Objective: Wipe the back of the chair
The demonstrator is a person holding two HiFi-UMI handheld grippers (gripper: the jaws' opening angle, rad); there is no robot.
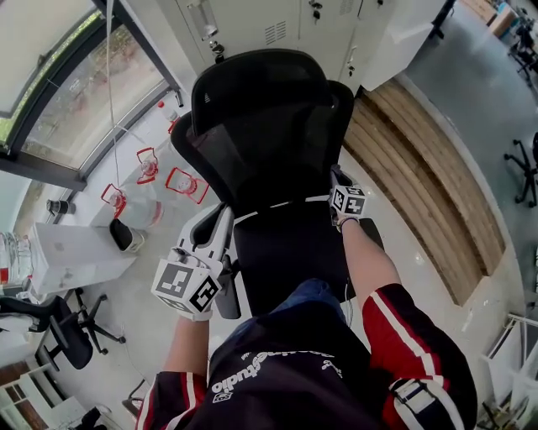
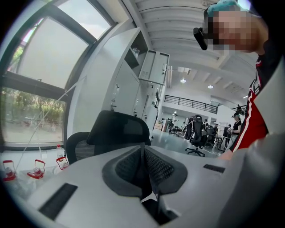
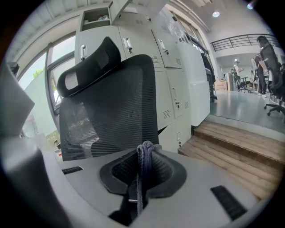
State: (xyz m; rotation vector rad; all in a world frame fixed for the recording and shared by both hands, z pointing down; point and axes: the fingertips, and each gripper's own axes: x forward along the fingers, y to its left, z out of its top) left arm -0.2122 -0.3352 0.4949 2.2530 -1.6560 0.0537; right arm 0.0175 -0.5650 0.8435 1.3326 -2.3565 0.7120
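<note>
A black office chair (image 1: 269, 126) with a mesh back and a padded headrest (image 1: 256, 80) stands in front of me, back towards me. My right gripper (image 1: 338, 178) is at the right edge of the chair back (image 3: 111, 111), level with its pale cross strip (image 1: 282, 204). That right gripper (image 3: 143, 150) is shut on a grey cloth (image 3: 145, 153), which bunches above the jaws. My left gripper (image 1: 222, 223) is held low at the chair's left side, a little apart from the back. In the left gripper view the left gripper (image 2: 143, 153) is shut with nothing in it, and the chair (image 2: 116, 132) lies beyond it.
White lockers (image 1: 277, 25) stand right behind the chair. Wooden steps (image 1: 420, 168) run along the right. Water bottles with red handles (image 1: 187, 183) sit on the floor by the window (image 1: 59, 92). A white table (image 1: 76, 256) and another black chair (image 1: 59, 332) are at the left.
</note>
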